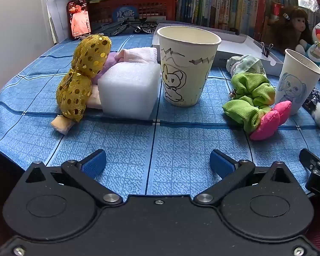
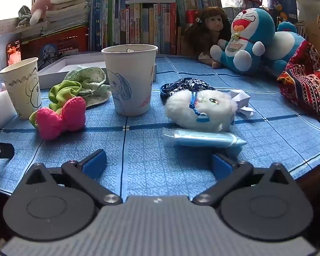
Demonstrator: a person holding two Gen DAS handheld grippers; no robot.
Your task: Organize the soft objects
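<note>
Nearest, left gripper (image 1: pixel 157 162) and right gripper (image 2: pixel 159 162) both spread wide with nothing between the blue pads, poised above bare cloth, likely for a first pick. Just ahead of the right one, a pale blue packet (image 2: pixel 202 138) lying flat, touching the white fluffy toy (image 2: pixel 202 109) behind it, a dark patterned pouch (image 2: pixel 185 86) tucked at the toy's back. Toward the middle, a pink stuffed bow (image 2: pixel 60 117) resting against a green scrunchie (image 1: pixel 250 98), with a pale floral cloth (image 2: pixel 89 81) behind. On the left, a gold sequinned pouch (image 1: pixel 83 74) leaning on a white foam block (image 1: pixel 129 89), folded pink cloth (image 1: pixel 138 54) behind. Two drawn-on paper cups, one by the foam (image 1: pixel 186 64) and one by the scrunchie (image 2: pixel 131 79), upright and open-mouthed, seemingly set out as bins for sorting. Underneath, a worktop (image 1: pixel 170 140) under blue checked cloth. Farther back, a shallow white box (image 1: pixel 234 47), a doll (image 2: pixel 211 24), a blue cat plush (image 2: pixel 248 40), a lit phone (image 1: pixel 79 19), red crates and crowded bookshelves.
</note>
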